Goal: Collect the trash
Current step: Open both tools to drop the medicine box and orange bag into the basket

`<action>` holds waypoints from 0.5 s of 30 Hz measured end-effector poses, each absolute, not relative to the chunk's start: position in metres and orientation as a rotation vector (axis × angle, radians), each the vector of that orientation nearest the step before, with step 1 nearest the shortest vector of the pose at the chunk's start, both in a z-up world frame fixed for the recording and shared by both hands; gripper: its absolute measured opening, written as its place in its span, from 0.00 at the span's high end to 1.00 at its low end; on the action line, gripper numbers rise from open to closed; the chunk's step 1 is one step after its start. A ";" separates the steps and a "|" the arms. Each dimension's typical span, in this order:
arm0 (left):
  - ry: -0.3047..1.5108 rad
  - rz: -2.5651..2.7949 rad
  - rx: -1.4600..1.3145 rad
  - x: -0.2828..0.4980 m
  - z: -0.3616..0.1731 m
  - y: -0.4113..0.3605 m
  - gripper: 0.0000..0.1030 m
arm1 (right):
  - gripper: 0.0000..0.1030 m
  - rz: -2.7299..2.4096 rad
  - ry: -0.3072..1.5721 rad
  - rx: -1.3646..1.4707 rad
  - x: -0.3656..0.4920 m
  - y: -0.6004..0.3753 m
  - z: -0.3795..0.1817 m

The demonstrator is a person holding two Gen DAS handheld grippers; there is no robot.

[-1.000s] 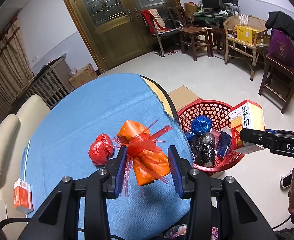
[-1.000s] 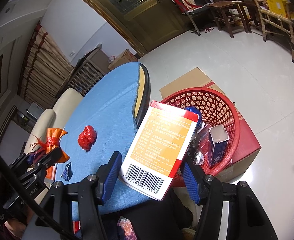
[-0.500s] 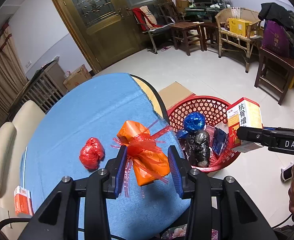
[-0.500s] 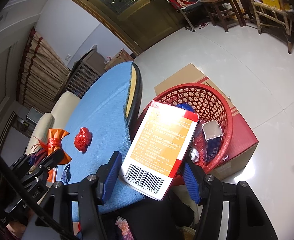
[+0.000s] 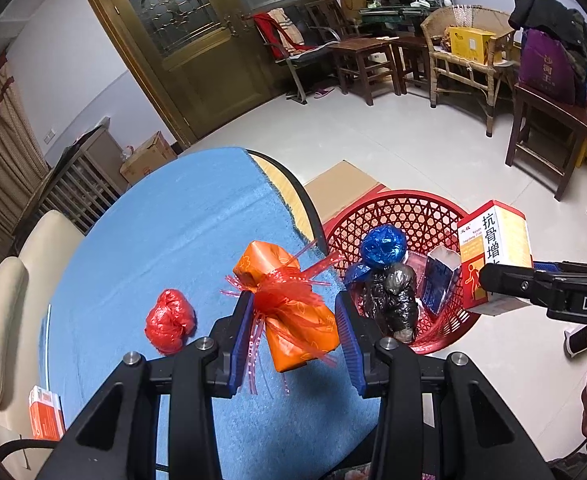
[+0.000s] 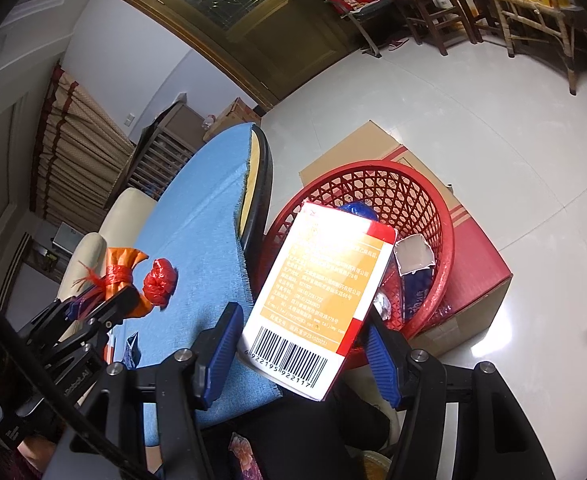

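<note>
My left gripper (image 5: 297,332) is shut on an orange bag tied with red ribbon (image 5: 293,312), held above the blue tablecloth near the table's right edge. My right gripper (image 6: 301,344) is shut on a white and orange medicine box (image 6: 321,292), held over the near rim of the red basket (image 6: 425,184); the box (image 5: 493,256) also shows in the left wrist view. The basket (image 5: 405,208) stands on a cardboard box beside the table and holds a blue ball (image 5: 383,246), a black bag (image 5: 393,300) and a torn blue carton (image 5: 439,280). A red crumpled bag (image 5: 169,320) lies on the cloth.
The round table (image 5: 153,248) has a blue cloth. A cream chair (image 5: 1,320) stands at its left with a small orange box (image 5: 45,412) on it. Wooden chairs and tables (image 5: 473,64) line the far wall by a wooden door (image 5: 197,40).
Both grippers have shifted right toward the basket with their loads. The basket now sits closer to the middle of both views.
</note>
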State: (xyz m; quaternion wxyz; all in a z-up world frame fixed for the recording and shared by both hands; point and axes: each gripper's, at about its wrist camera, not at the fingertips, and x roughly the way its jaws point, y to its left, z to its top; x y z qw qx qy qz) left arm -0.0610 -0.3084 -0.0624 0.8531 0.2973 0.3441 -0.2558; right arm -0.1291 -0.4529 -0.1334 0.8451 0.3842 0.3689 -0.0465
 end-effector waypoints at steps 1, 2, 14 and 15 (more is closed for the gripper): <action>0.723 -0.538 0.628 -0.061 -0.063 -0.309 0.59 | 0.39 -0.099 0.779 0.812 -0.129 -0.453 -0.134; 0.725 -0.537 0.630 -0.060 -0.064 -0.310 0.59 | 0.39 -0.099 0.779 0.814 -0.130 -0.454 -0.134; 0.772 -0.581 0.602 -0.040 -0.075 -0.325 0.59 | 0.38 -0.121 0.779 0.845 -0.126 -0.466 -0.142; 0.779 -0.594 0.596 -0.037 -0.077 -0.327 0.58 | 0.38 -0.126 0.779 0.851 -0.124 -0.469 -0.143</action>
